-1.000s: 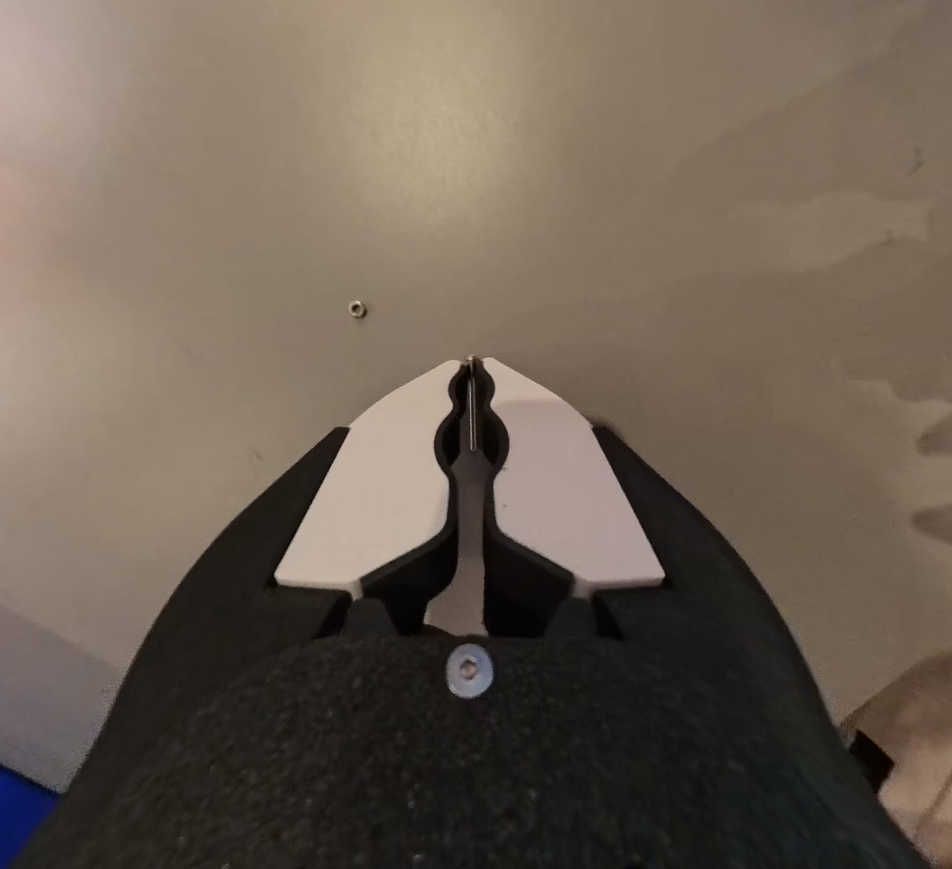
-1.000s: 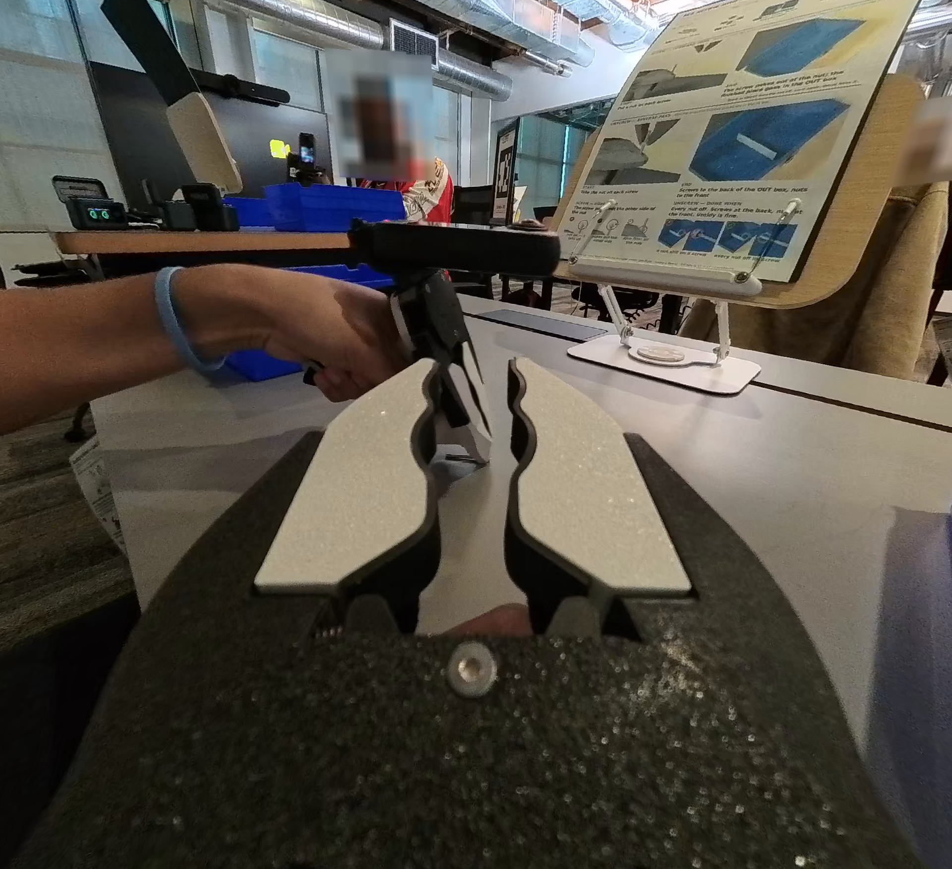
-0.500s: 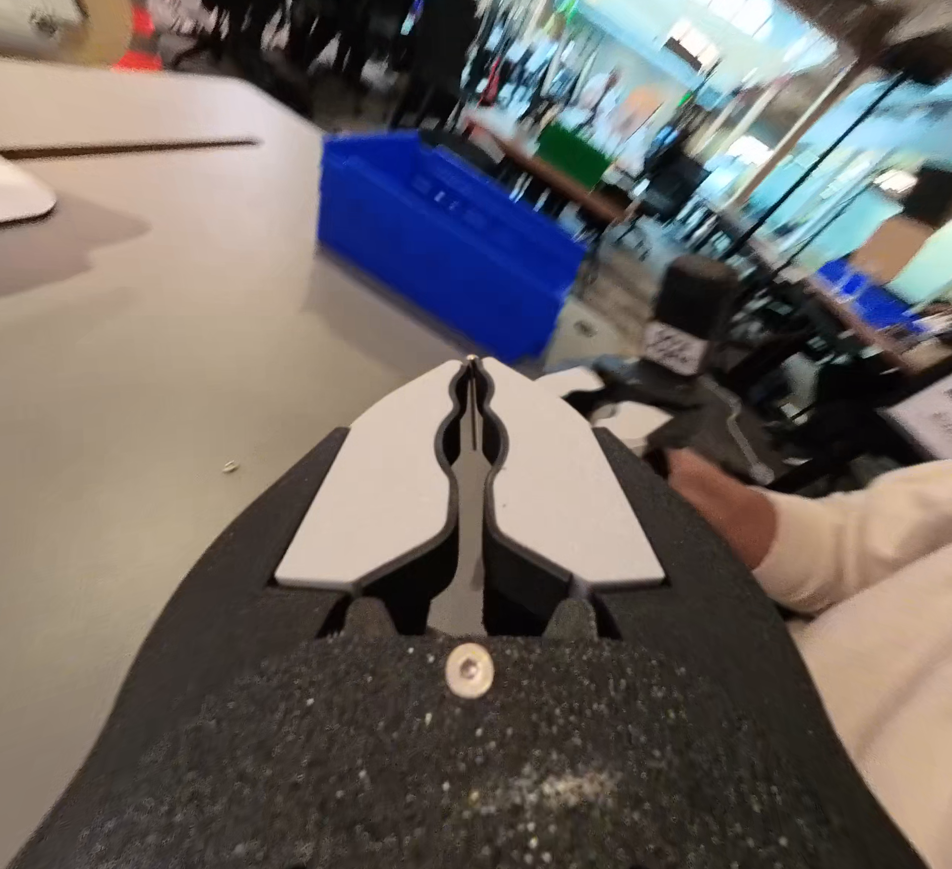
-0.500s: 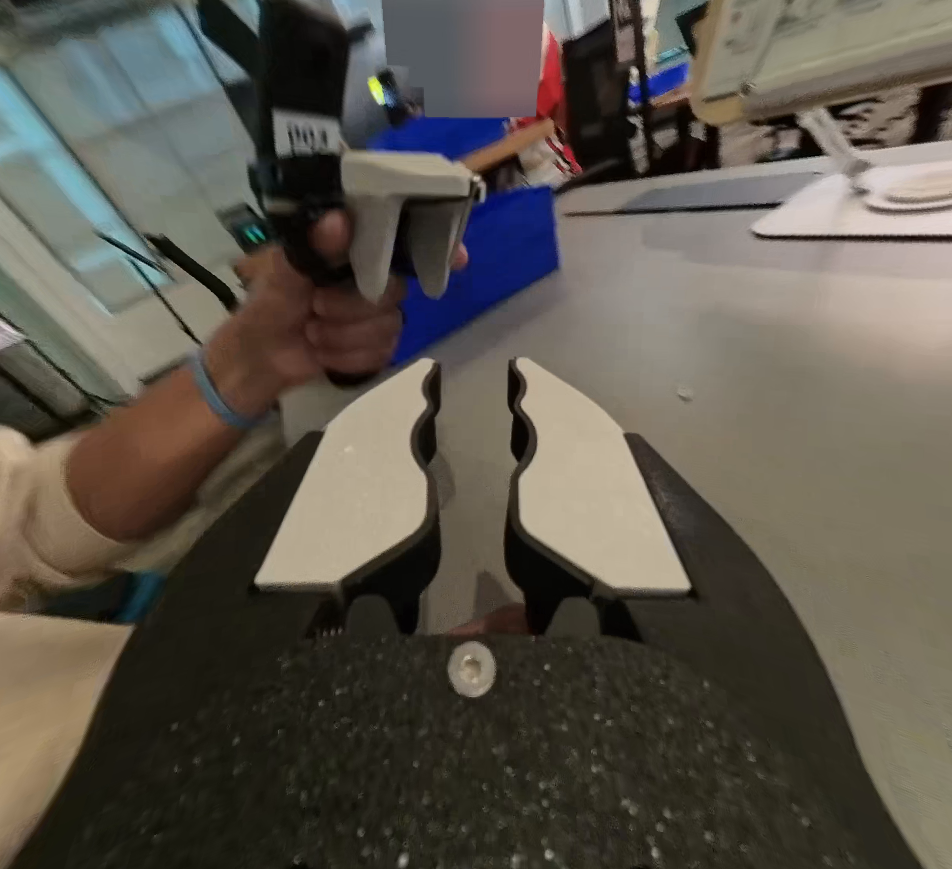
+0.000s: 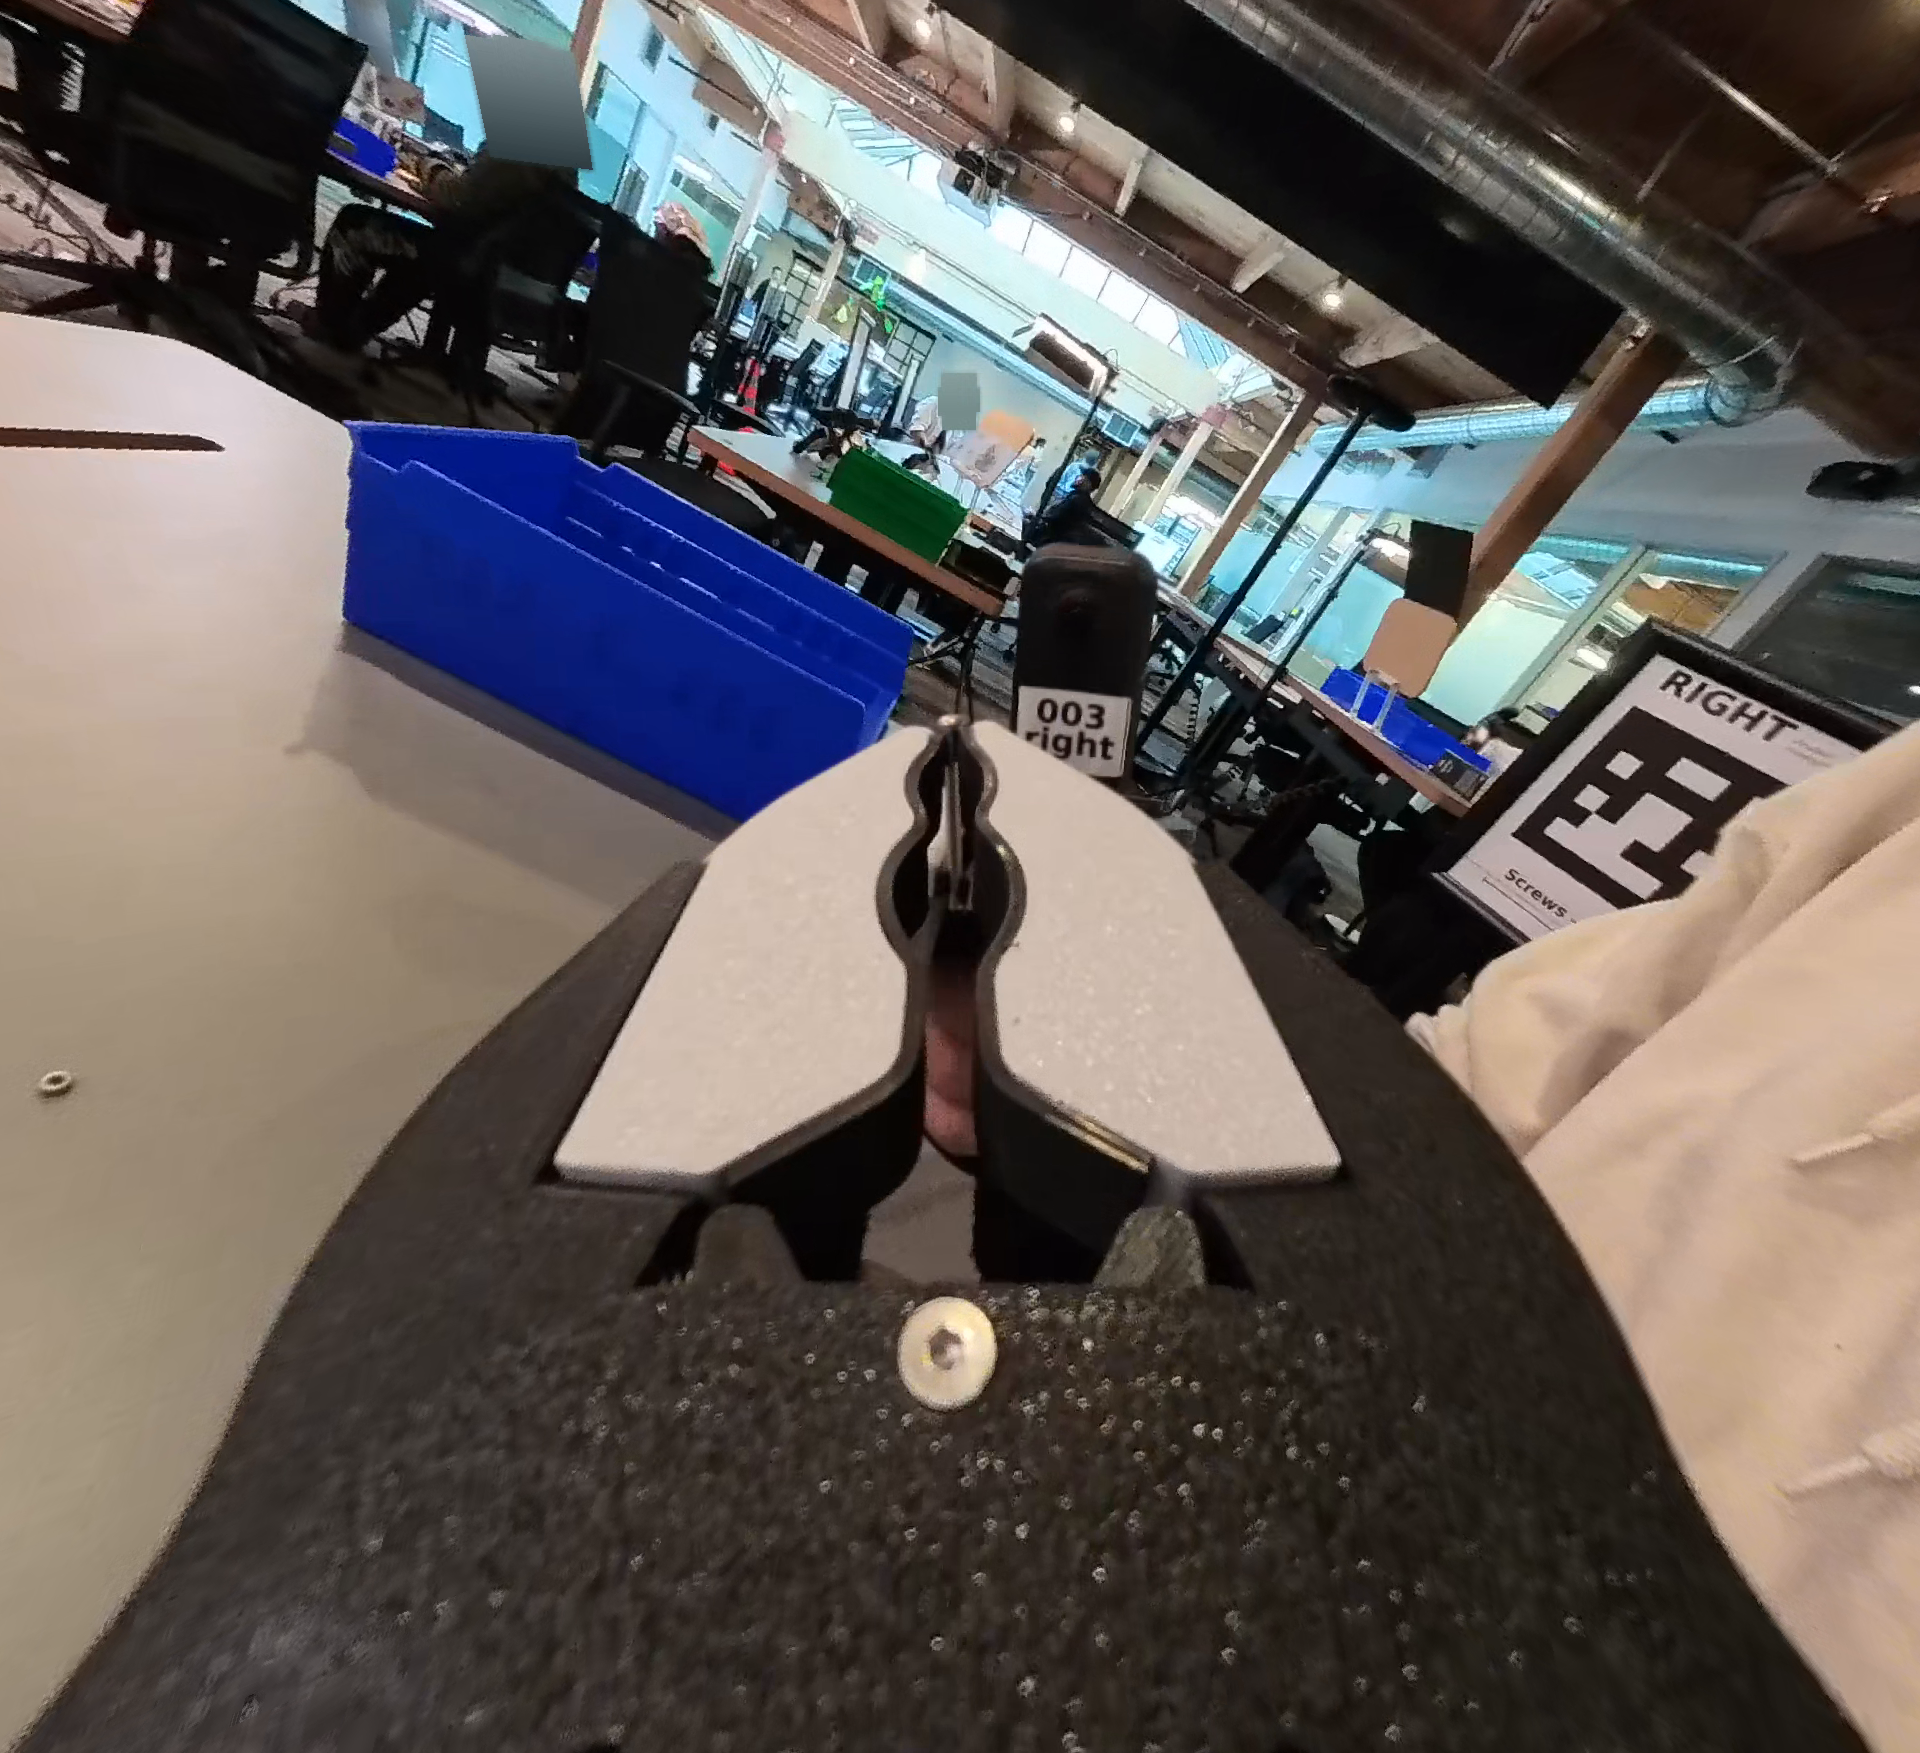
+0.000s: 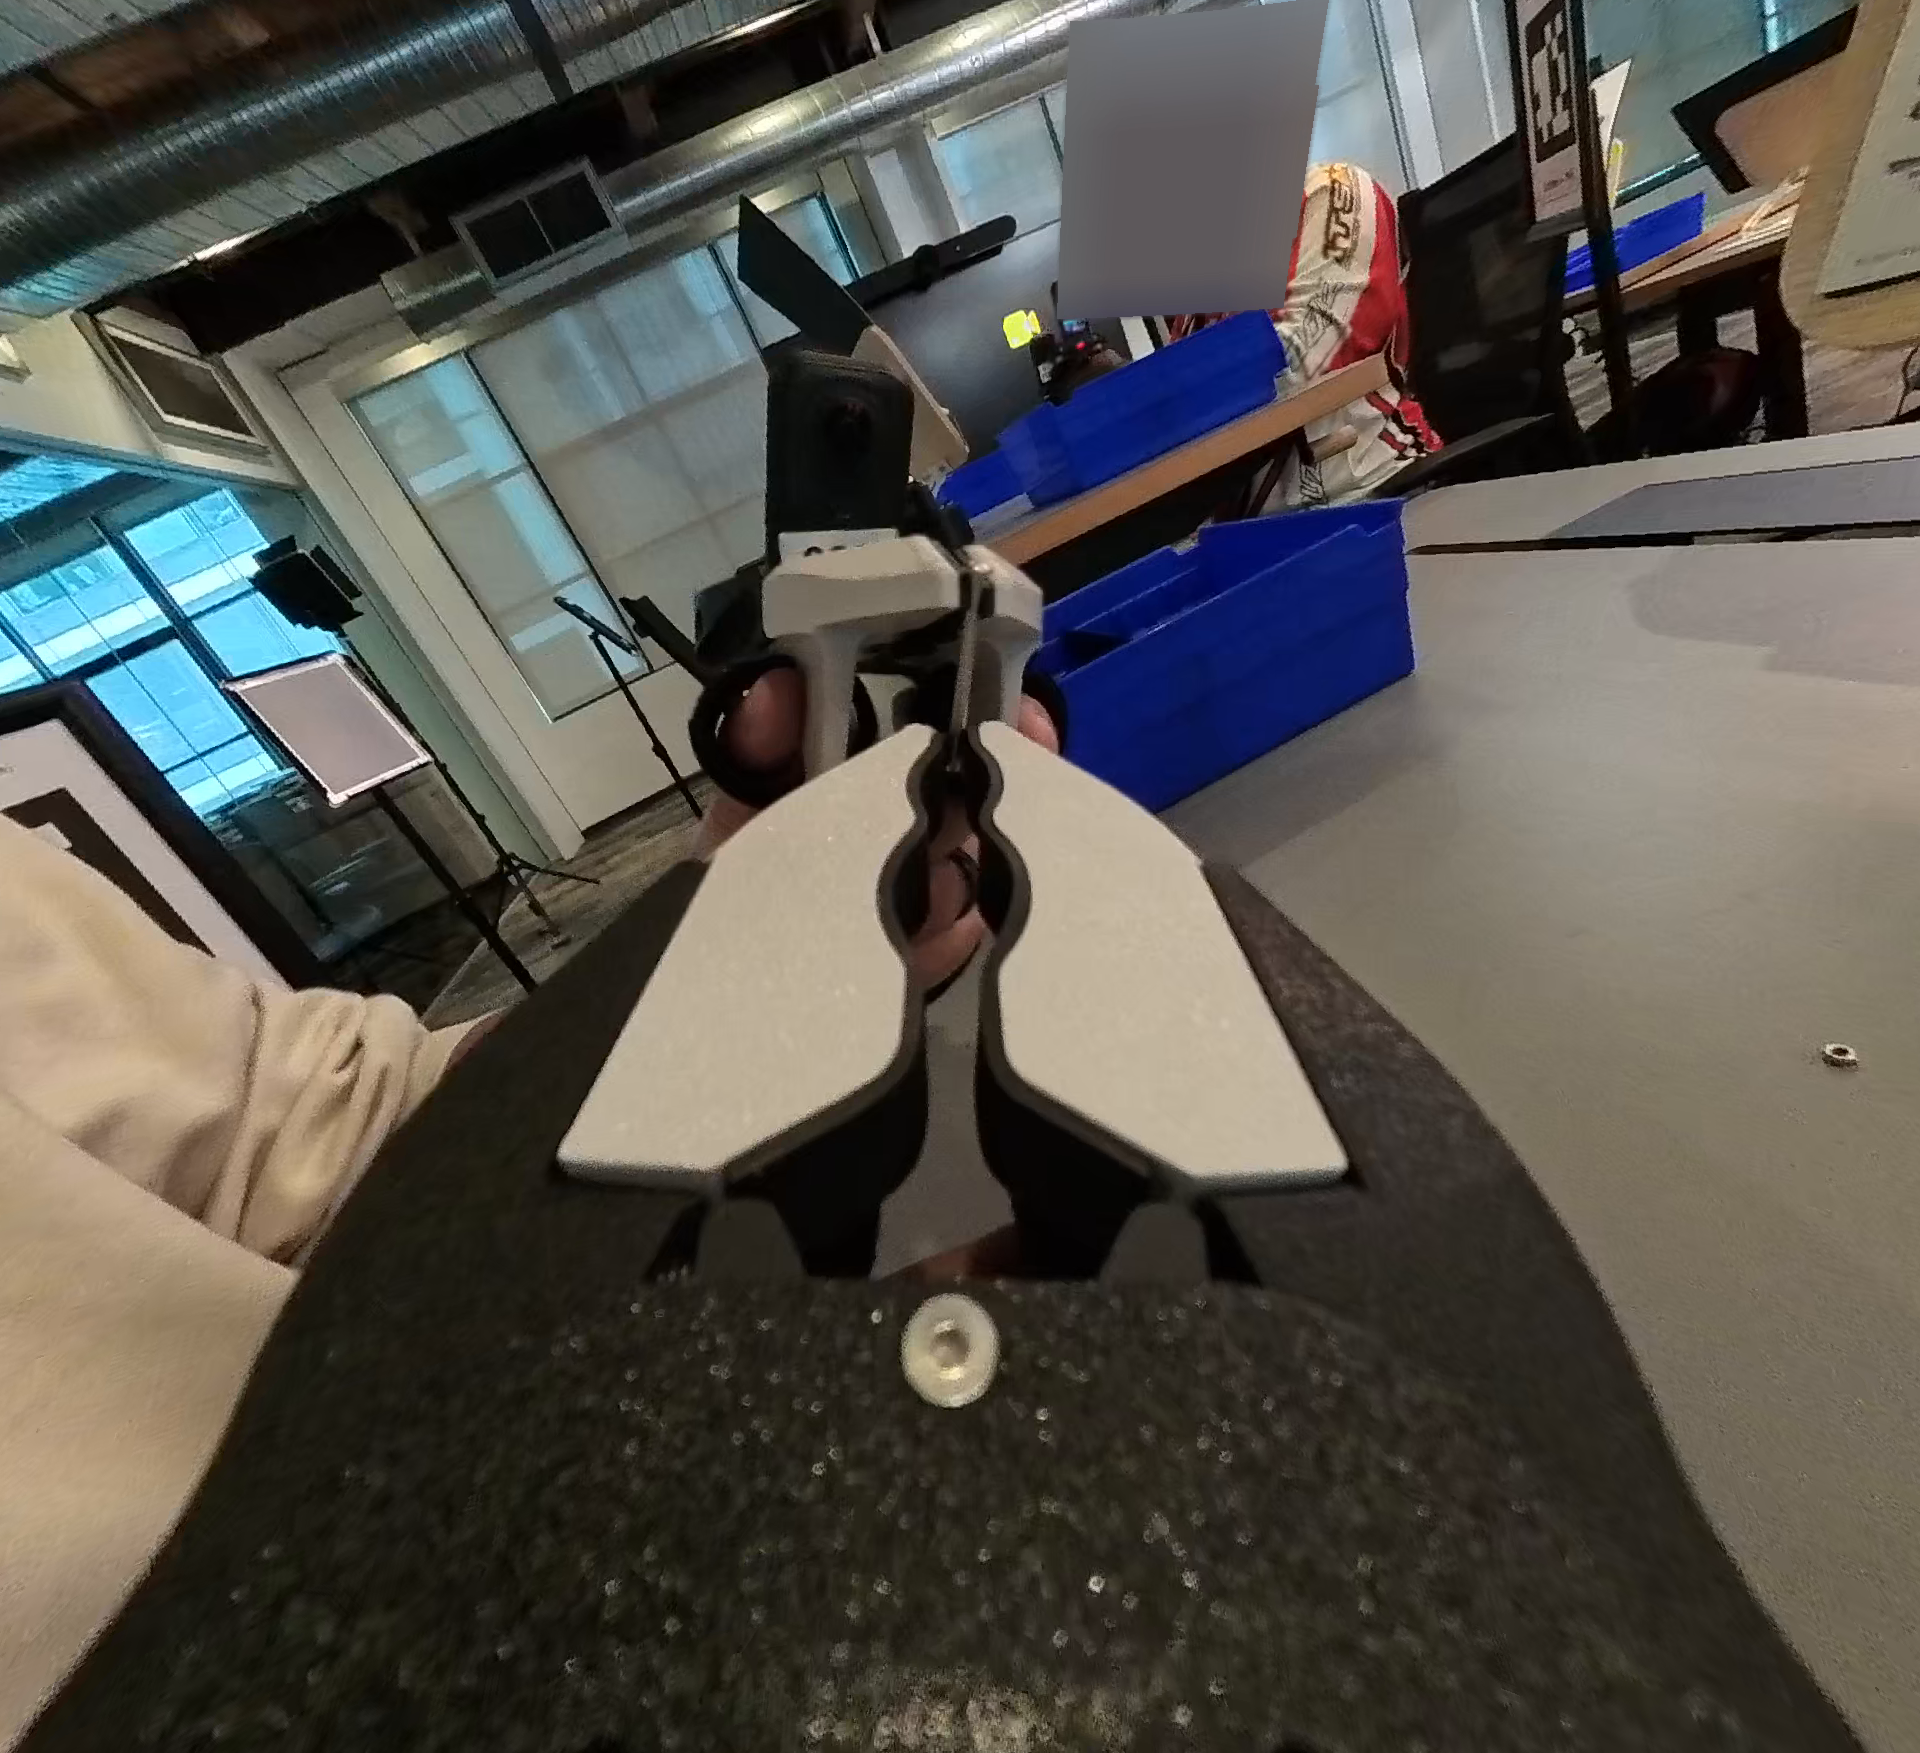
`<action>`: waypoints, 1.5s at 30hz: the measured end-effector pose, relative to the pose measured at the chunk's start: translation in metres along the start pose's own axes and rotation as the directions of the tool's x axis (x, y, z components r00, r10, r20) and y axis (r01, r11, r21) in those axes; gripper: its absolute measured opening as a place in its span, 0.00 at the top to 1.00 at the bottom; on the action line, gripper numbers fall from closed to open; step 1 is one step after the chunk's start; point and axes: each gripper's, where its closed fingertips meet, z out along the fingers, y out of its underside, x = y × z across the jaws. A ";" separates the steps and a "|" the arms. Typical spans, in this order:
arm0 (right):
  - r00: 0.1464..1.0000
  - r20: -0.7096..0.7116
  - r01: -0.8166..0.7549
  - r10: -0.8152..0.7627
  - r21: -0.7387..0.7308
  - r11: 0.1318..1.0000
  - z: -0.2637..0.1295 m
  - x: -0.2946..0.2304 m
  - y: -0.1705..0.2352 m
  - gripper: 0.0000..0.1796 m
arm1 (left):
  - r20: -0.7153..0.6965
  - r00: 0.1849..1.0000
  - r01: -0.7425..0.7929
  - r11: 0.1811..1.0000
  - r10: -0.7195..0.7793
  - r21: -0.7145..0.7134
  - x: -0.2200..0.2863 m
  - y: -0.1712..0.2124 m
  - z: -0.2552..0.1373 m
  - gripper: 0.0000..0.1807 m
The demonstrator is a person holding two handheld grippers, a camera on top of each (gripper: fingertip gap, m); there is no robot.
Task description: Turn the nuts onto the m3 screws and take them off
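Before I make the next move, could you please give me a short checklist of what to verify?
1. Is the left tool shut on the screw? Ok.
2. Is the right tool closed at the screw's free end? Ok, but cannot tell whether it truly grips.
3. Is the nut on the screw? Not ok: it lies loose on the table.
4. Is the nut clear of the blue bin? Ok.
5. Are the screw's threads sound? Cannot tell.
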 end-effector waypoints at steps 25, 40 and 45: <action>0.921 0.149 0.383 -0.360 -0.512 0.769 -0.026 0.002 0.025 0.99 | 0.038 0.920 -0.338 0.837 0.391 -0.431 -0.008 0.049 -0.041 0.89; 0.892 0.236 0.447 -0.385 -0.588 0.675 -0.024 -0.004 0.039 0.99 | -0.110 0.883 -0.438 0.716 0.457 -0.543 0.001 0.063 -0.032 0.97; 0.930 0.234 0.362 -0.285 -0.439 0.822 -0.018 -0.013 0.021 0.99 | -0.102 0.896 -0.421 0.750 0.433 -0.510 0.001 0.068 -0.030 0.98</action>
